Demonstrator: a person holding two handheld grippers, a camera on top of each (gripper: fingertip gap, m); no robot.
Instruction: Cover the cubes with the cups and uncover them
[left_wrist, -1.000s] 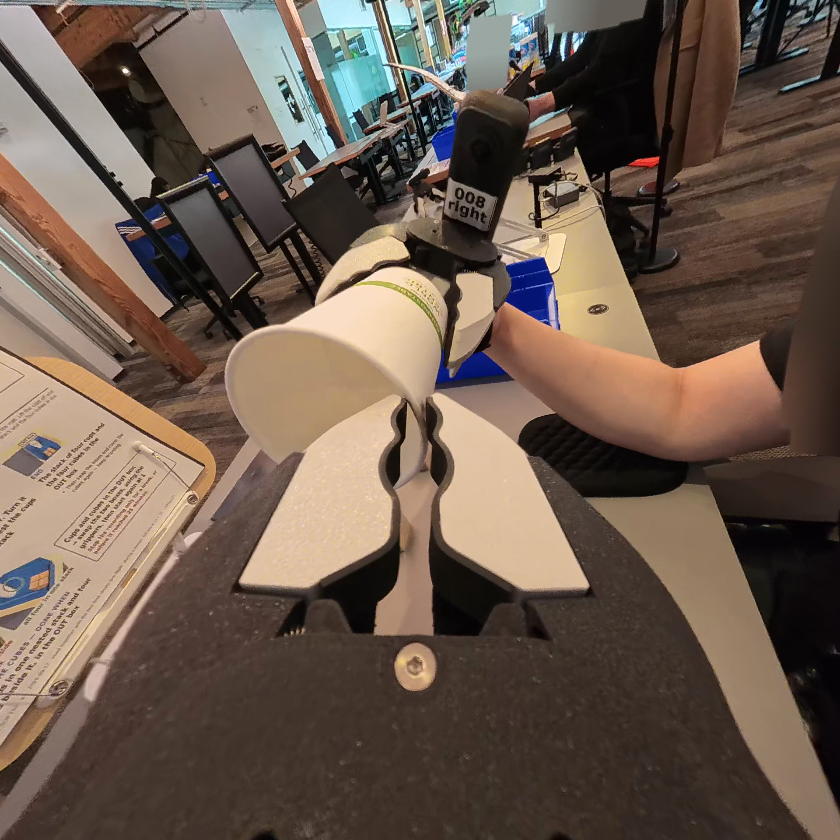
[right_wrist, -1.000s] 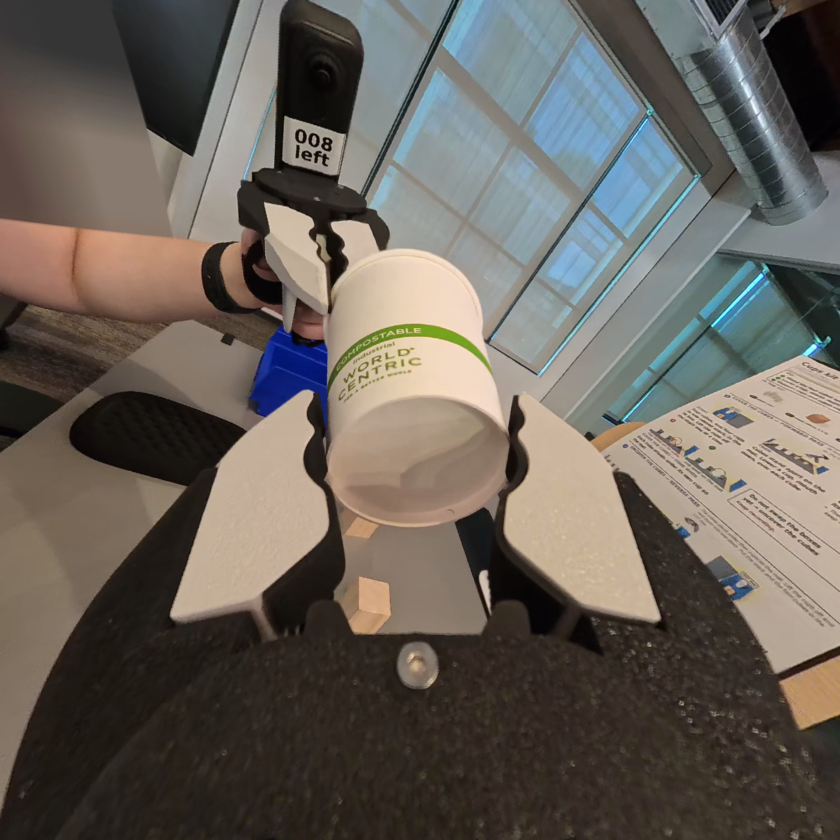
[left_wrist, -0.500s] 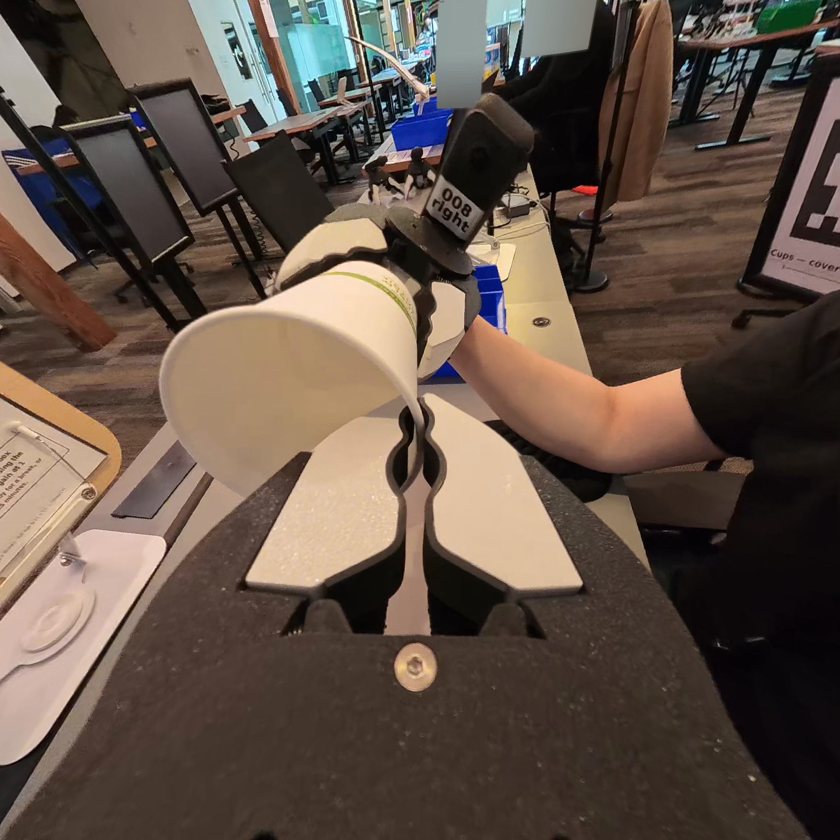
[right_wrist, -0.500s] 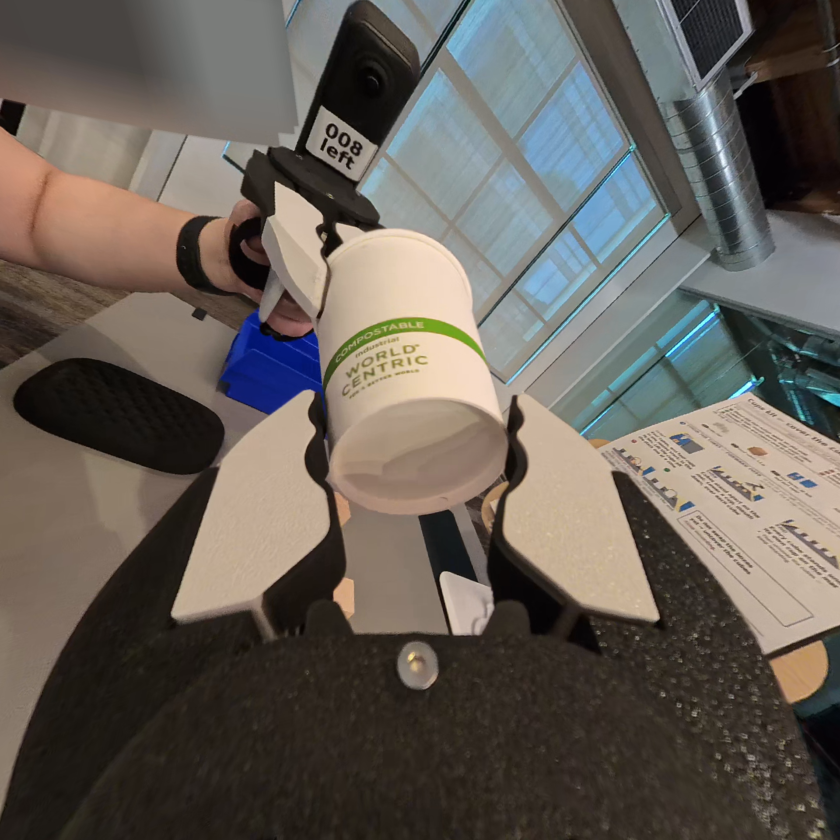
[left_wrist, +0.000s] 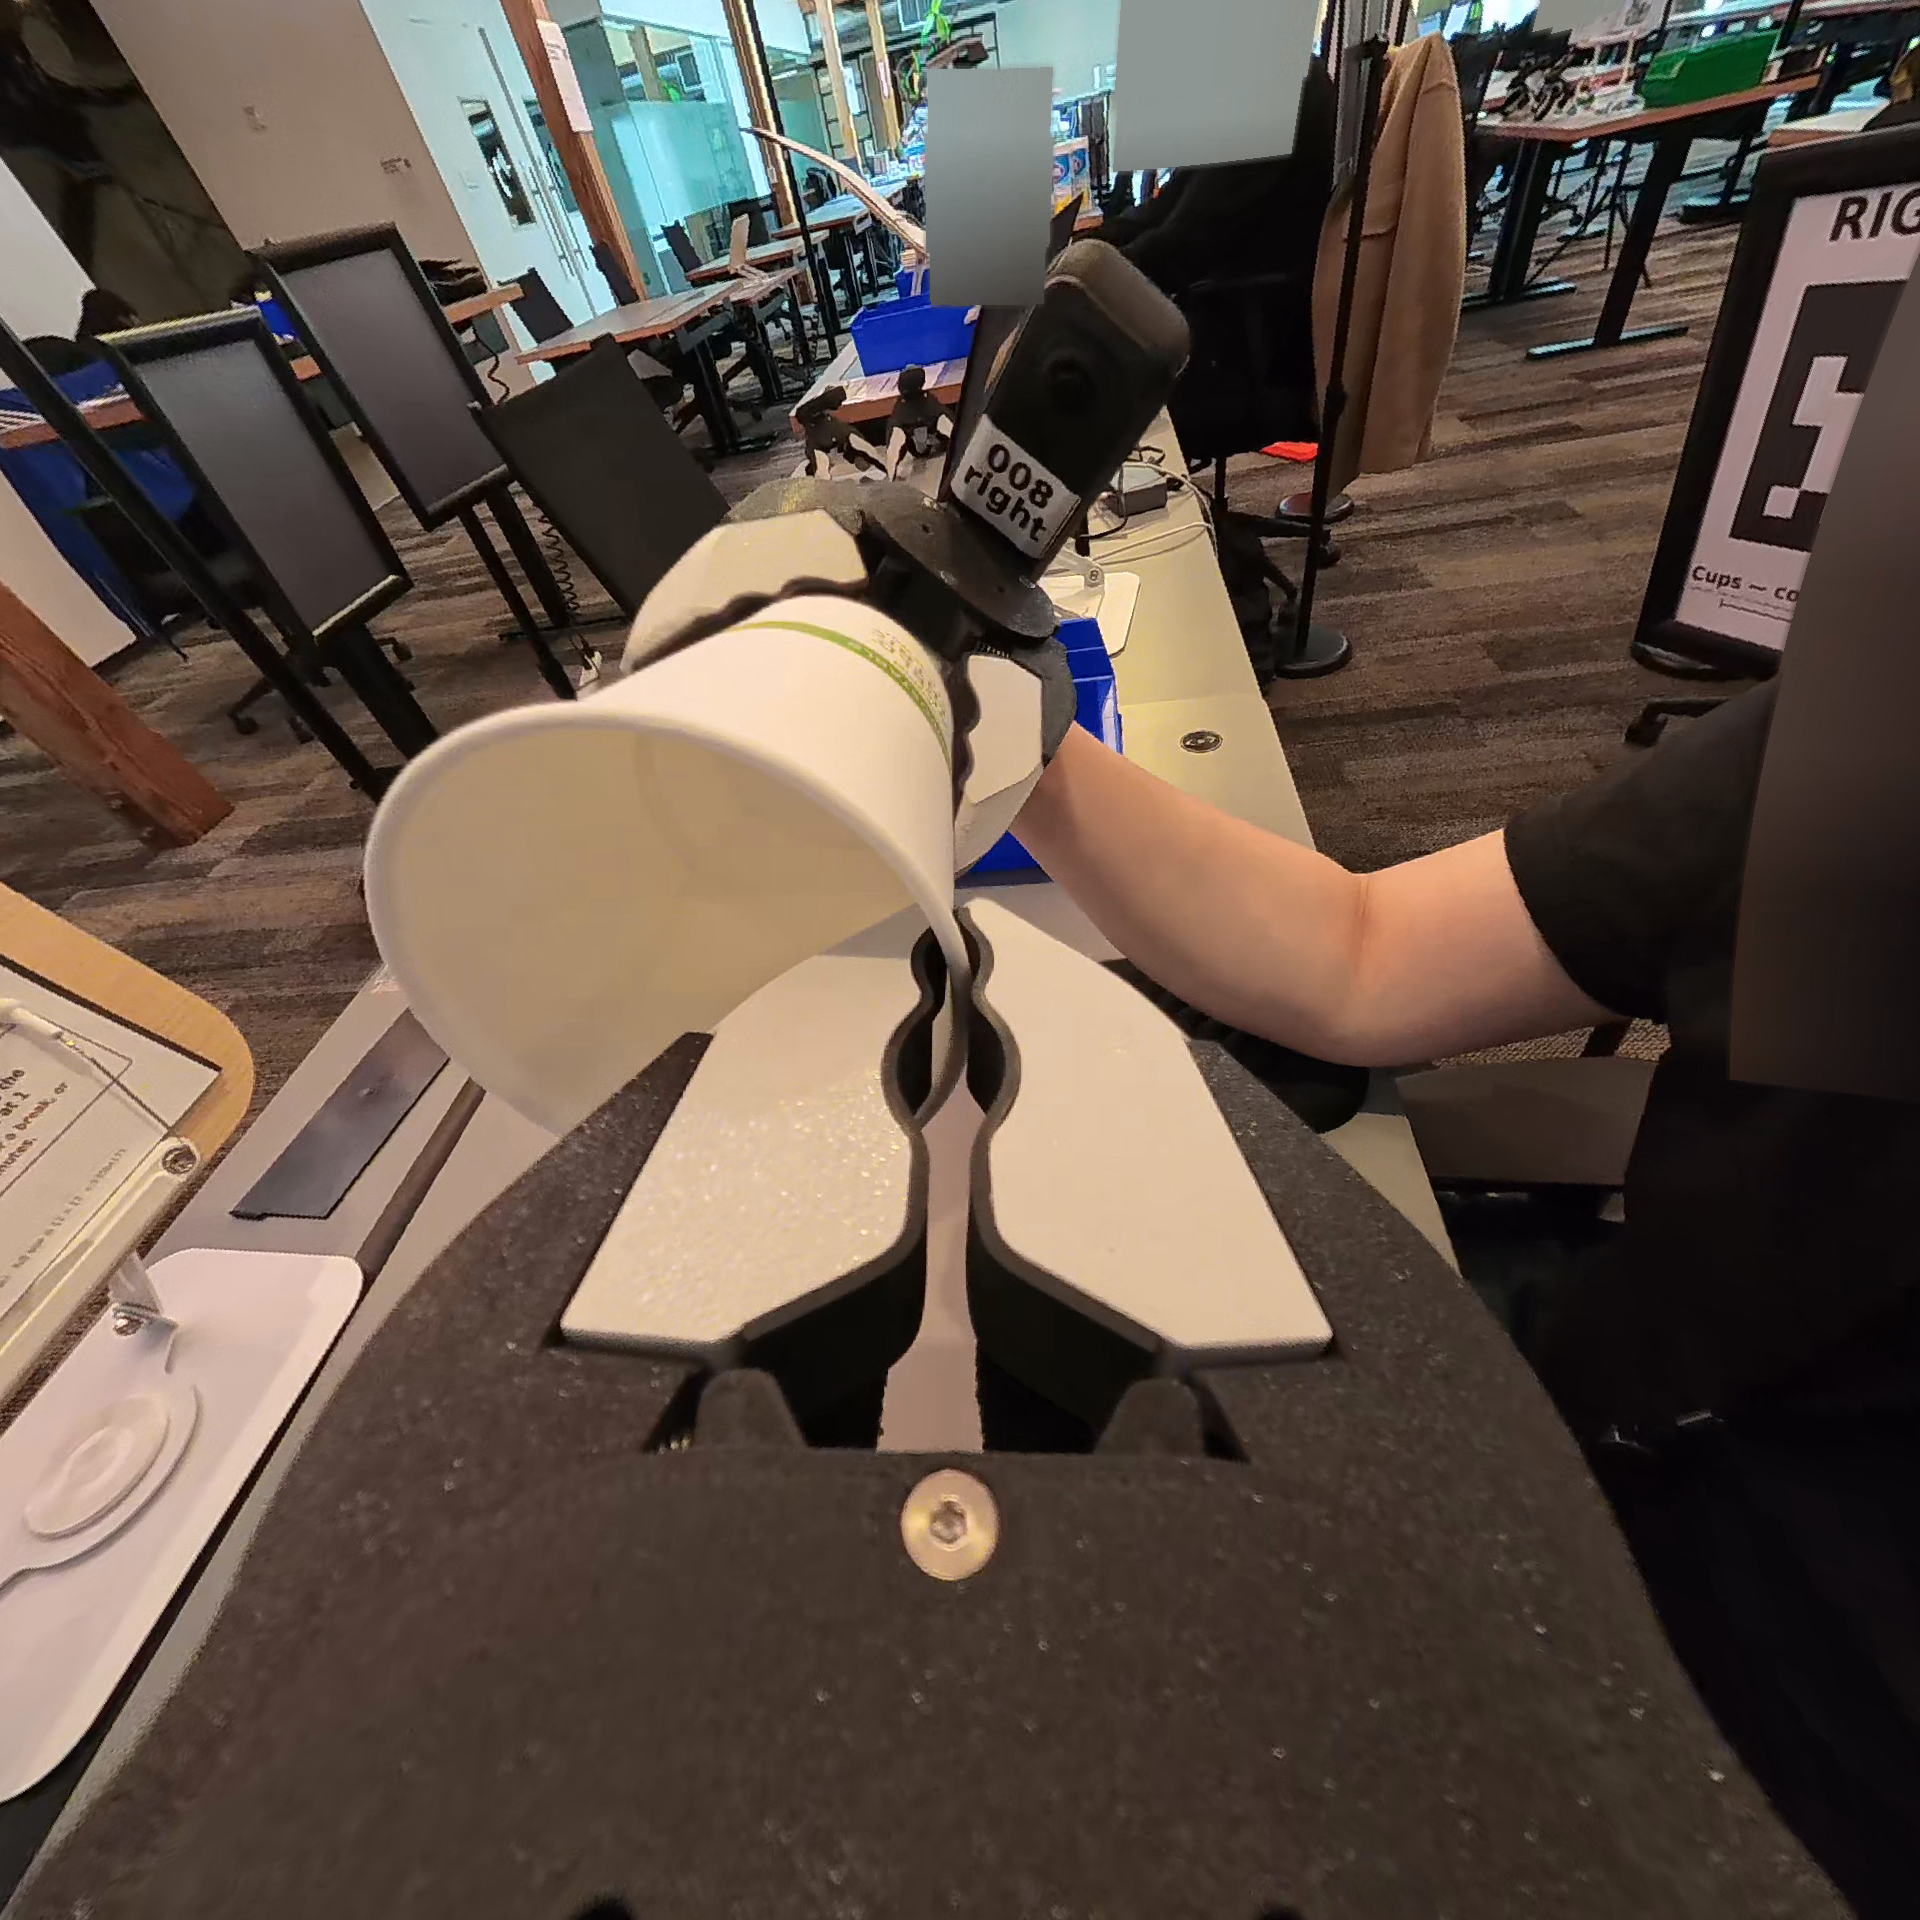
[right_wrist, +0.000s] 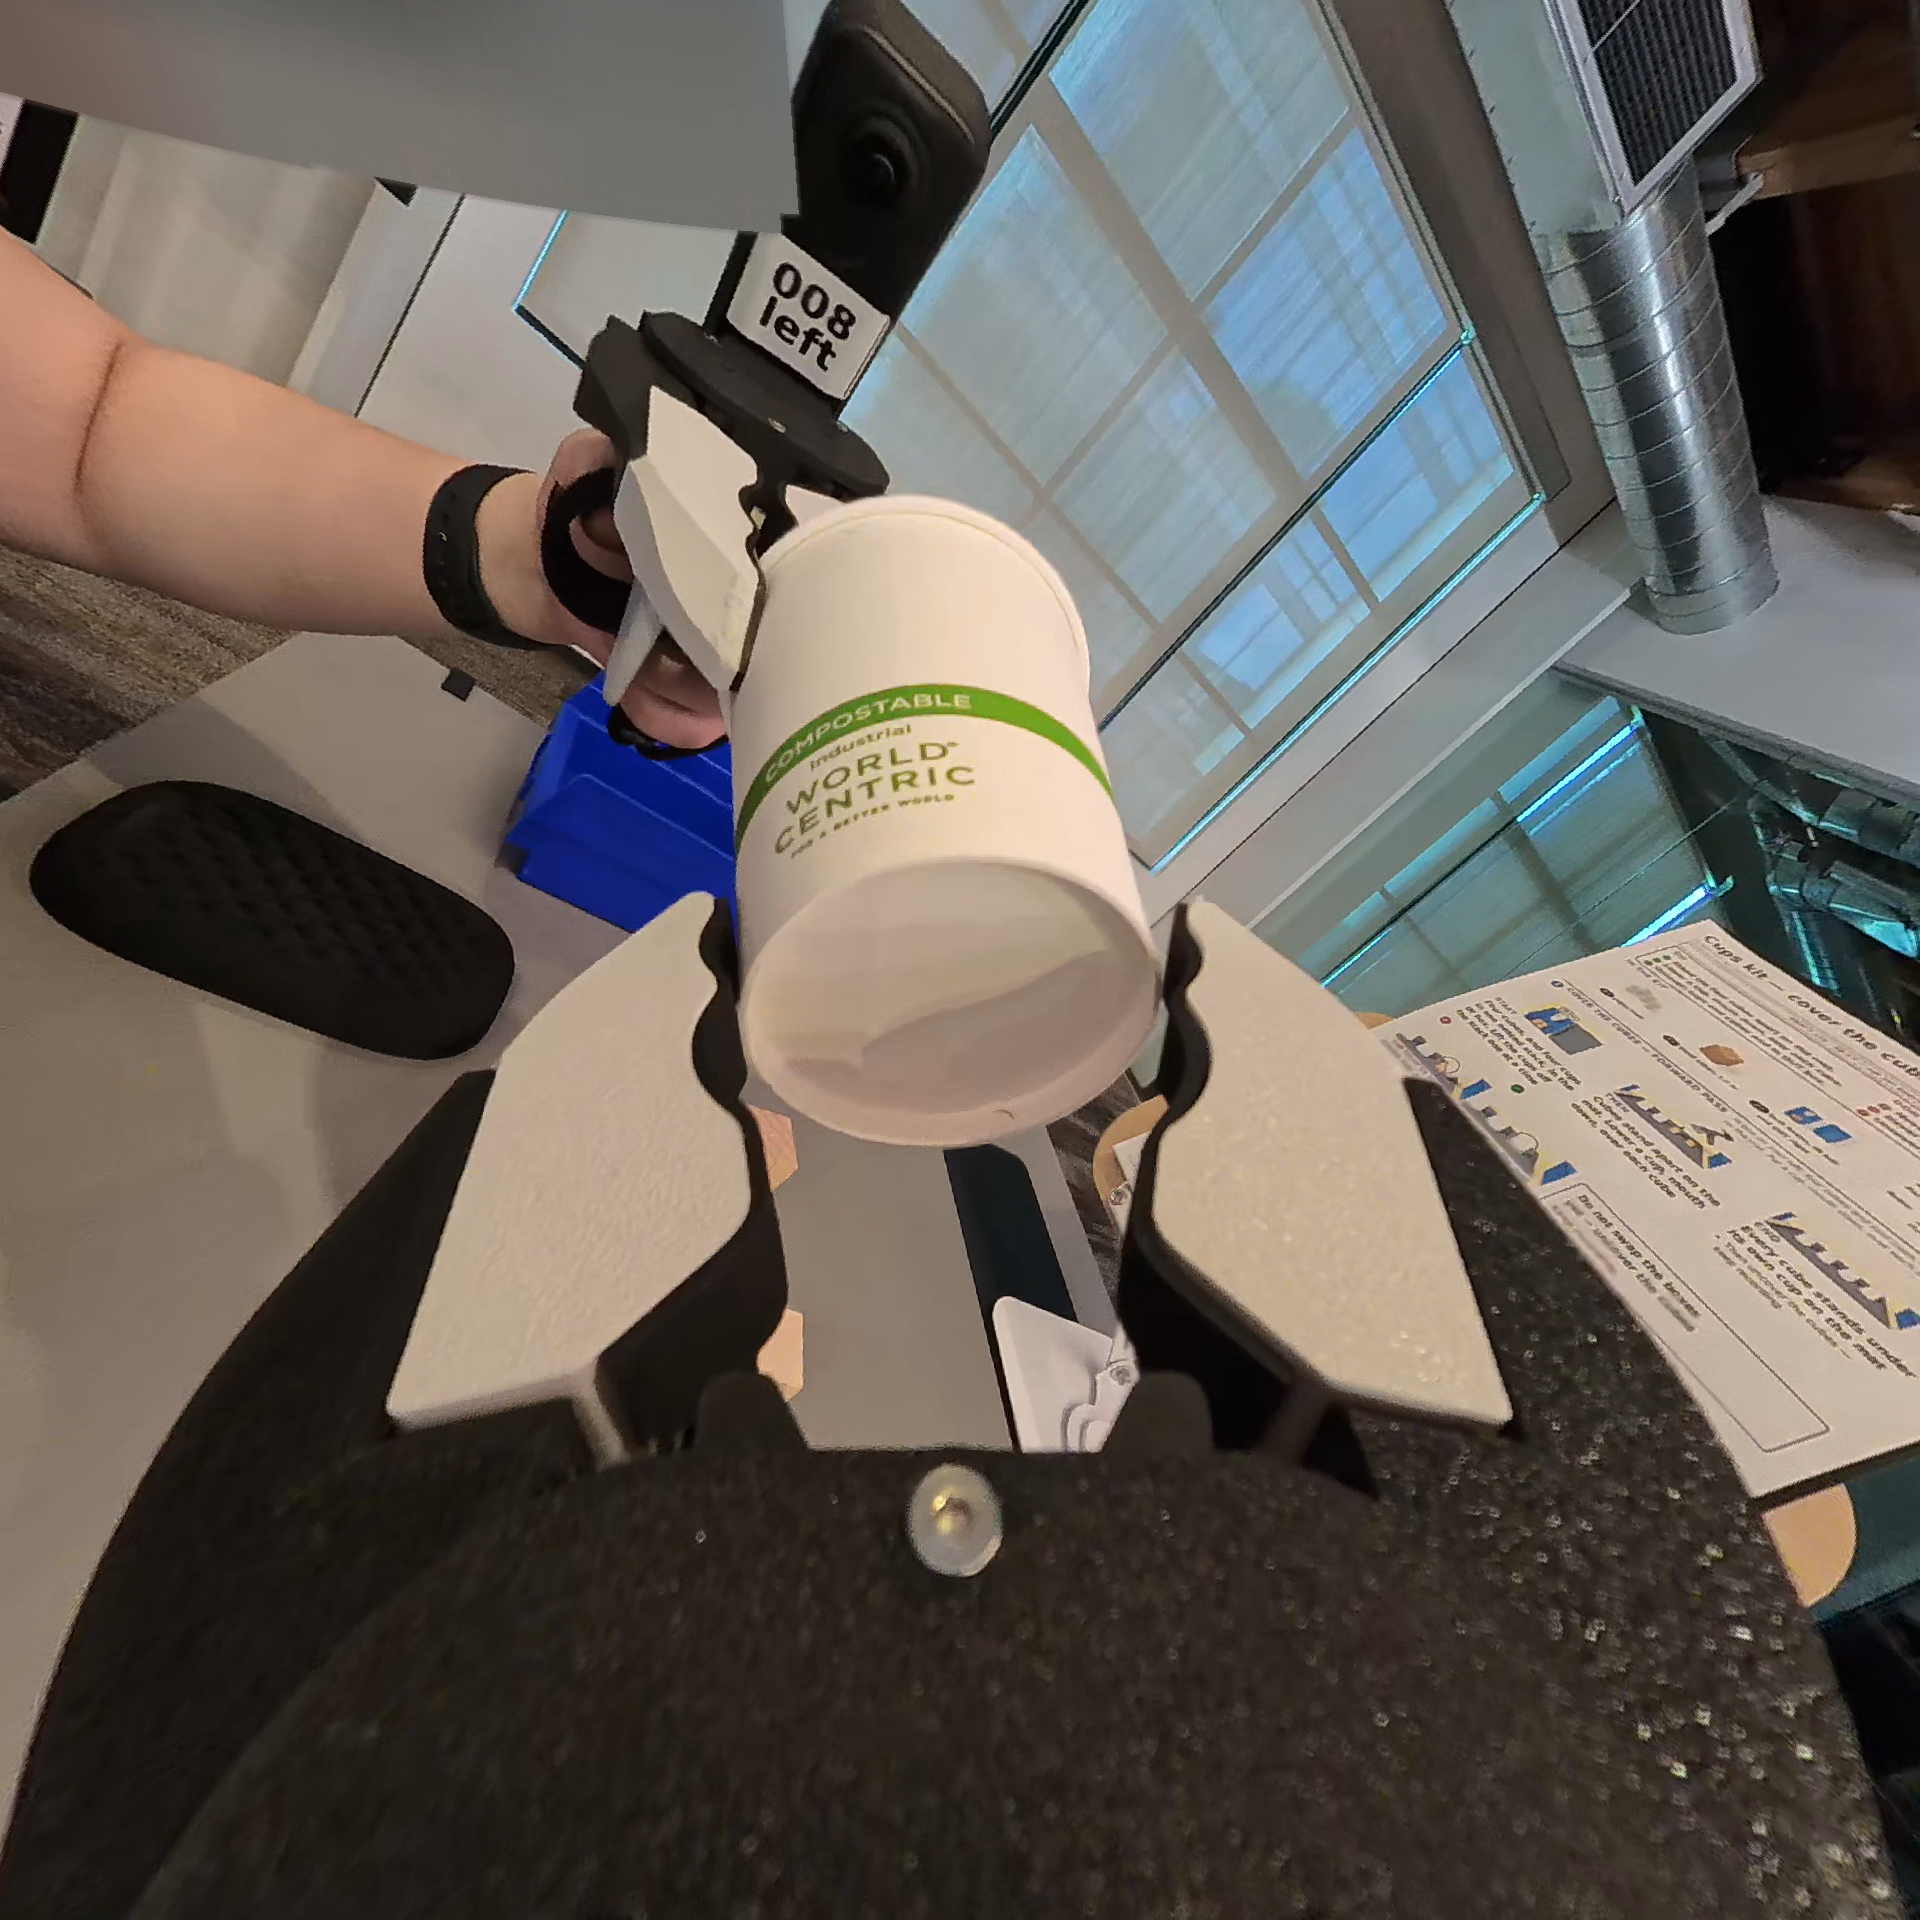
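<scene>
A white paper cup with a green band is held in the air on its side between both grippers. My left gripper is shut on the cup's rim wall, pinching it between the fingertips. My right gripper is shut on the cup's base end, one finger on each side. The right gripper also shows in the left wrist view, and the left gripper in the right wrist view. Two wooden cubes show partly on the table below, between my right fingers.
A blue bin stands on the grey table behind the cup. A black padded rest lies to the left. An instruction sheet on a wooden board lies to the right. A person's arm reaches in.
The cup, held by both grippers throughout, has moved and tilted a little. Both views have swung, and the left view shows less of the instruction board. Neither grip has changed.
</scene>
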